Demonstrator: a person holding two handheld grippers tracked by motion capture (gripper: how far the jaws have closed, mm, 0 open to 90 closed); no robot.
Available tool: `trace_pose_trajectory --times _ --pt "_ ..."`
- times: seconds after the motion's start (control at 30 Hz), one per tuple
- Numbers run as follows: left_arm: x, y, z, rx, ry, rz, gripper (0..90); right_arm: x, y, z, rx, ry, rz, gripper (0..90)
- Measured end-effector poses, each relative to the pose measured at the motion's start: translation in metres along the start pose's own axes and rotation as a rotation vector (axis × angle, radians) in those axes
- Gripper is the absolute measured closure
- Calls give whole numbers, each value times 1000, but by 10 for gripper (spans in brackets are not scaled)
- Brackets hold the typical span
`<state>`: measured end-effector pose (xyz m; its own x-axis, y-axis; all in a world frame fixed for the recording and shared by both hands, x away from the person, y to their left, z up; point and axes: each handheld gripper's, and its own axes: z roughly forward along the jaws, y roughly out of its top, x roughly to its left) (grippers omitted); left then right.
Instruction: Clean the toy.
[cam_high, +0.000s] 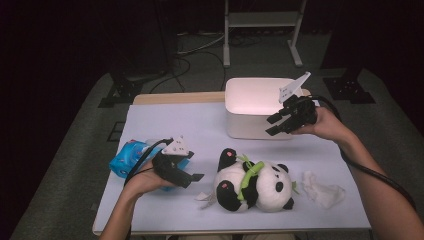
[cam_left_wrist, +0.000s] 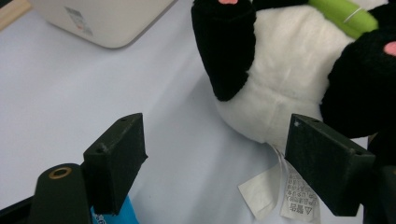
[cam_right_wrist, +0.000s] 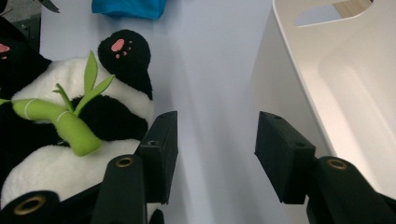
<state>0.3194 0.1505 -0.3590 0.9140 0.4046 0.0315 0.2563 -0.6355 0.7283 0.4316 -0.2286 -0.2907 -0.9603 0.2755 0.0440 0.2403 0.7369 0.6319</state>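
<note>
A plush panda (cam_high: 252, 186) holding a green bamboo stalk (cam_high: 248, 175) lies on its back near the table's front edge, its paper tag (cam_left_wrist: 280, 189) trailing toward my left gripper. My left gripper (cam_high: 192, 180) rests low on the table just left of the panda, jaws open with nothing between them. The panda's leg and belly (cam_left_wrist: 280, 84) lie just beyond those jaws. My right gripper (cam_high: 276, 125) hovers open and empty beside the front right of the white bin (cam_high: 245, 122). In the right gripper view the panda (cam_right_wrist: 70, 140) lies to the left and the bin's wall (cam_right_wrist: 280, 70) to the right.
A blue wipes packet (cam_high: 127, 156) lies under and behind my left hand. A crumpled white tissue (cam_high: 322, 190) sits right of the panda. The white tabletop (cam_high: 175, 125) ends at its front edge close to the panda. Stands and cables occupy the floor behind.
</note>
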Motion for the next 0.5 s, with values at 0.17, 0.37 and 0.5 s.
trace_pose_trajectory --times 0.17,0.37,0.5 --pt "0 -1 -1 -1 -8 -7 192 -9 5 2 13 -5 -5 488" --pt "0 -2 0 2 -13 -15 190 -16 13 3 21 -17 -22 496" --pt "0 -3 1 0 -12 -20 188 -23 17 6 43 -24 -30 501"
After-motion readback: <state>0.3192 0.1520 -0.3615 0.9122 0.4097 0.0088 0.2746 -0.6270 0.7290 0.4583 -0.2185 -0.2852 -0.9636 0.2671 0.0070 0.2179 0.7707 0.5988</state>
